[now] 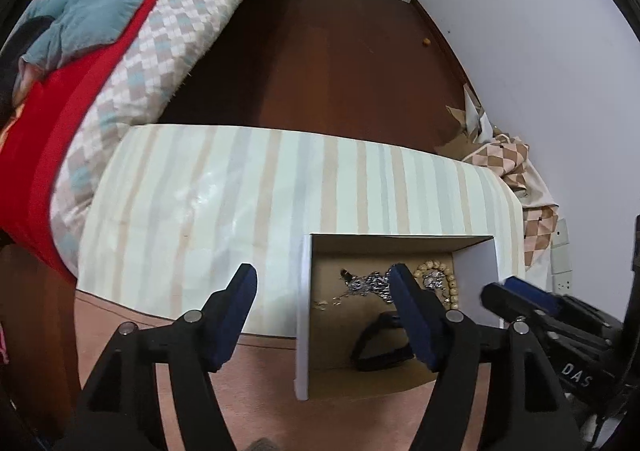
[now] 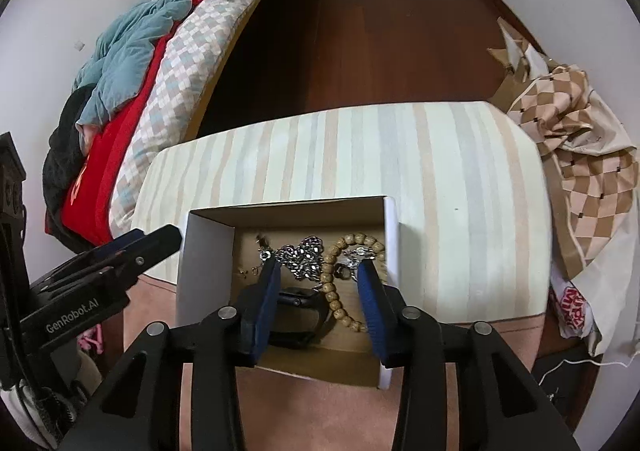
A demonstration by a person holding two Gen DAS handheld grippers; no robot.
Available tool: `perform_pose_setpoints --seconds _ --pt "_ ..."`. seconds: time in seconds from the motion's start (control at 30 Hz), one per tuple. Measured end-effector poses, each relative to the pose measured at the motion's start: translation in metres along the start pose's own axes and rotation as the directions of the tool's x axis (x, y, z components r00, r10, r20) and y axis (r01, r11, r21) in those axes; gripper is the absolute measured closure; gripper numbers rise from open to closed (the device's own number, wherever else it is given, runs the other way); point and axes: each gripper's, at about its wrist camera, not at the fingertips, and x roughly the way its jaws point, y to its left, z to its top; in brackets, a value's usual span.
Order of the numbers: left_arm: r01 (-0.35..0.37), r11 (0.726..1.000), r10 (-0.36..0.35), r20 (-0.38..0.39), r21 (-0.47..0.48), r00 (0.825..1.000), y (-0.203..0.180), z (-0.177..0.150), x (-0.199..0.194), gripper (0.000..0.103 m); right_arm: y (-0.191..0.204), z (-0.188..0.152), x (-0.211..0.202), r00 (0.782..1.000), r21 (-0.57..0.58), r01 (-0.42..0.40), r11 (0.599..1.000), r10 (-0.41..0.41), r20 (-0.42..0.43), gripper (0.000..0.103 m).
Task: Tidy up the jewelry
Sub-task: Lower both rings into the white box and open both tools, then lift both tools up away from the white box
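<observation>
box: the open white-walled cardboard box [image 2: 208, 251] is sitting at the near edge of the pastel striped tabletop [image 2: 460, 179], holding all the jewelry.
right gripper: the right gripper [image 2: 318, 275] is hanging jaws apart over the box, clasping nothing.
what lies between: the tan wooden bead bracelet [image 2: 334, 293] is running lengthwise toward the camera between those blue pads, nearer the right-hand pad; the tangled silver metal chain [image 2: 302, 257] is lying just beyond the tips.
watch: the black strap watch [image 2: 298, 301] is peeking from under the left-hand pad.
left gripper: the left gripper [image 1: 322, 279] is standing wide and empty, straddling the box's left wall.
nearer hand: the right one, judging by this.
feel: beads hard and round, chain loose and slippery.
</observation>
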Motion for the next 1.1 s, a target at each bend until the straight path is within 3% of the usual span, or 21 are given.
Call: perform_pose_setpoints --seconds 0.1,0.13,0.23,0.3,0.37,0.43,0.63,0.83,1.1 --pt "-0.028 1.0 0.028 0.022 0.006 0.999 0.004 -0.008 -0.007 0.022 0.001 -0.006 -0.008 0.999 -0.012 0.05 0.999 -0.049 0.02 0.048" --pt "-0.04 0.999 0.04 0.03 0.008 0.999 0.005 -0.012 -0.009 0.016 0.002 -0.01 -0.011 0.997 -0.017 0.077 0.997 -0.076 0.028 0.043" --pt "-0.091 0.996 0.09 0.045 0.016 0.995 0.006 -0.025 -0.013 0.009 0.002 -0.02 -0.017 0.99 -0.026 0.135 0.991 -0.133 0.05 0.024" --pt "-0.124 0.992 0.122 0.051 0.023 0.991 0.006 -0.034 -0.014 0.0 0.001 -0.028 -0.02 0.981 -0.022 0.185 0.982 -0.184 0.059 0.023" --pt "-0.145 0.989 0.143 0.054 0.024 0.988 0.005 -0.043 -0.016 0.0 0.0 -0.037 -0.022 0.973 -0.017 0.225 0.974 -0.223 0.067 0.02" --pt "-0.154 0.988 0.153 0.055 0.024 0.987 0.005 -0.05 -0.018 0.0 -0.001 -0.048 -0.024 0.964 -0.012 0.26 0.965 -0.259 0.064 0.001" --pt "-0.162 0.986 0.16 0.068 0.024 0.985 -0.002 -0.072 -0.035 0.0 0.007 -0.074 -0.045 0.937 -0.041 0.341 0.939 -0.335 0.1 0.0" --pt "-0.159 0.987 0.154 0.106 0.037 0.982 -0.01 -0.093 -0.072 0.0 0.02 -0.094 -0.087 0.923 -0.036 0.357 0.933 -0.346 0.167 0.0" --pt "-0.159 0.985 0.143 0.224 0.058 0.964 -0.021 -0.119 -0.145 0.0 0.038 -0.126 -0.159 0.904 -0.007 0.349 0.937 -0.335 0.264 0.0"
